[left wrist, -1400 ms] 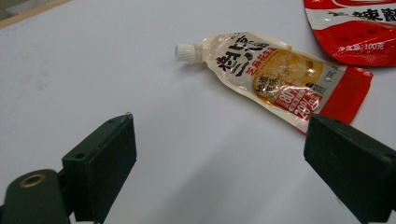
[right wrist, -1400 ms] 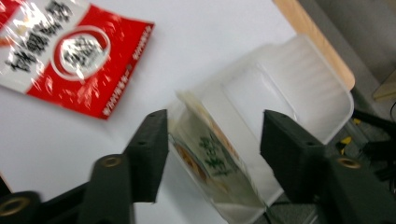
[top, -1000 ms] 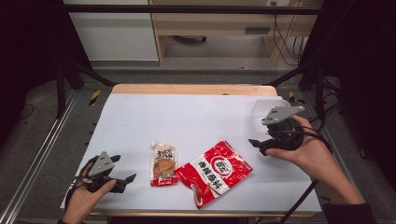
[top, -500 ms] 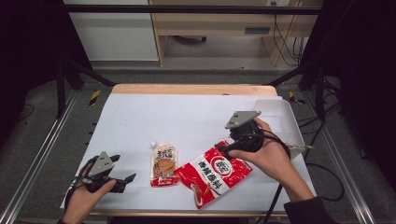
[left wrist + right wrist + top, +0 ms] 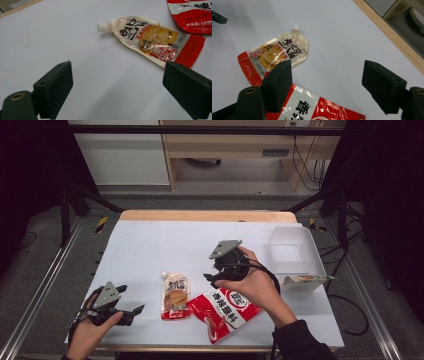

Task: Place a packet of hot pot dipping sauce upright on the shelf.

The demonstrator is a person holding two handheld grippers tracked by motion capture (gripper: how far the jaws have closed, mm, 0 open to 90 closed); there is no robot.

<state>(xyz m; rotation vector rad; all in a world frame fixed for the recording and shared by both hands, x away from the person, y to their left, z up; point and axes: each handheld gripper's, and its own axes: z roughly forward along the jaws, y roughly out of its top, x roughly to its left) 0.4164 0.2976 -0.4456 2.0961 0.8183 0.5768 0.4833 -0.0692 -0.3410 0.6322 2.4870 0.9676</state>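
White paper covers the bench (image 5: 165,240), and two food packets lie on it near the front edge. A red snack bag (image 5: 225,312) with white lettering lies flat, tilted. Just beside it, toward the left, lies a smaller clear spout pouch (image 5: 175,295) with brown sauce inside, its white cap pointing away from the person.

The right tongs (image 5: 209,278) have just crossed the bench. A second ago they hung near the right edge, beside a clear plastic tub (image 5: 295,257); now they sit over the upper edge of the red snack bag, tips pointing left toward the pouch. Their jaws stand apart with nothing between them, and they have just been closing somewhat. In the right gripper view the black jaws frame bare paper, with the bag's top edge below them and the pouch beyond the left jaw.

The left tongs (image 5: 134,309) rest at the front left corner, where they were a second ago, jaws wide apart and empty, well apart from the pouch, which shows ahead in the left gripper view.

A flat printed packet (image 5: 306,279) already lies by the front of the tub. I judge that the right hand has come back from there for another item, and that a pick-up of the bag or the pouch is about to begin; nothing is gripped yet.
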